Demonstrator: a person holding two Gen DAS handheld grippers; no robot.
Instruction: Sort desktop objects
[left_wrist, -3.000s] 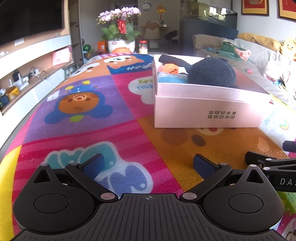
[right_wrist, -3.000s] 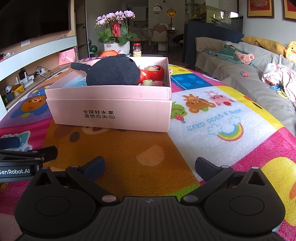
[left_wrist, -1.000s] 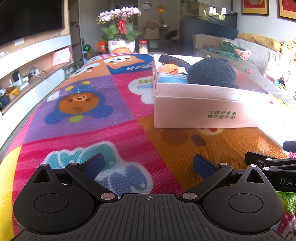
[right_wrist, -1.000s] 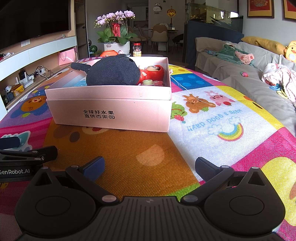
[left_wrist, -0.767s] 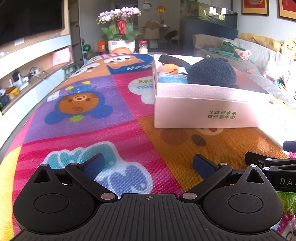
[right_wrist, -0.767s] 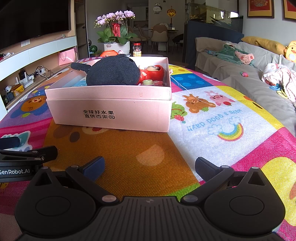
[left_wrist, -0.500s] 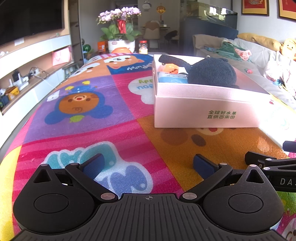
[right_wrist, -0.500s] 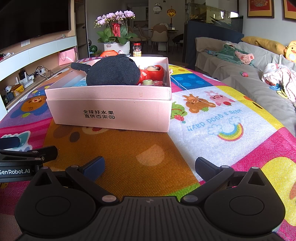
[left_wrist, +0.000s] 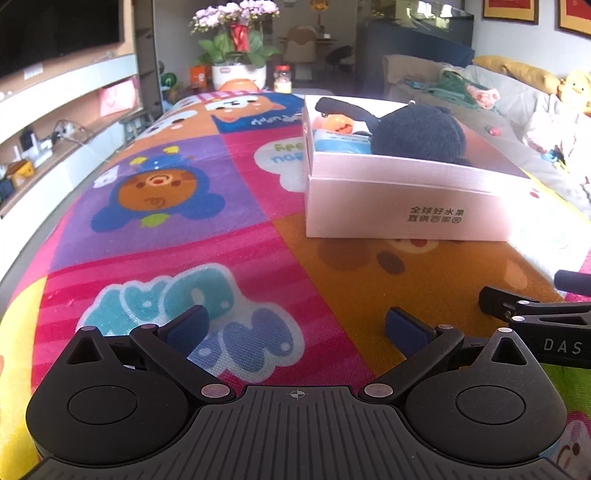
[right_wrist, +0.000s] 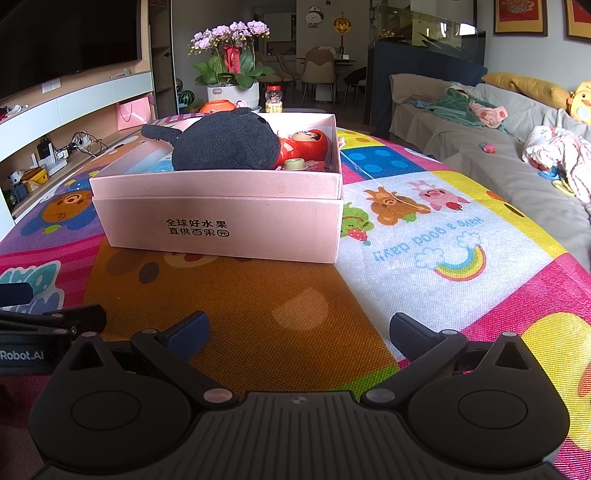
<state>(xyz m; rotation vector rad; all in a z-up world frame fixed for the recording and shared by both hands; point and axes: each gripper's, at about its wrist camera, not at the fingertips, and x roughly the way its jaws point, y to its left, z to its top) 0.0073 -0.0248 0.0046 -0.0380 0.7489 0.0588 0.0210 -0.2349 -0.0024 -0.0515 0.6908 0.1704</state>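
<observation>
From the left wrist view the left gripper (left_wrist: 295, 326) rests low over the cartoon-print play mat (left_wrist: 177, 206), its blue-padded fingers (left_wrist: 188, 326) spread wide with nothing between them; the pink cardboard box (left_wrist: 402, 206) sits well ahead at about one o'clock, and the tip of the right gripper (left_wrist: 535, 314) shows at three o'clock.

Inside the box, left to right: a small orange toy (left_wrist: 340, 123) against the far left wall, a light blue flat packet (left_wrist: 341, 144) just in front of it, then the dark plush toy (left_wrist: 417, 137), which bulges above the rim.

From the right wrist view the right gripper (right_wrist: 297, 332) likewise stands with fingers apart and empty, and the box (right_wrist: 221, 225) lies at eleven o'clock; the plush (right_wrist: 225, 146) fills the left and middle, a red round-bodied doll (right_wrist: 308, 144) touches its right side, and a small pale-capped item (right_wrist: 294, 163) sits just in front of the doll.

No loose objects show on the mat, so the sorting looks largely done.

The plush is likely light and soft, best pinched across its bulk or its thin dark limb (right_wrist: 159, 133); the doll looks hard, glossy and probably slippery, so its narrower upper part would suit better; the box itself seems stiff but thin-walled, best taken at a side wall near the rim.
</observation>
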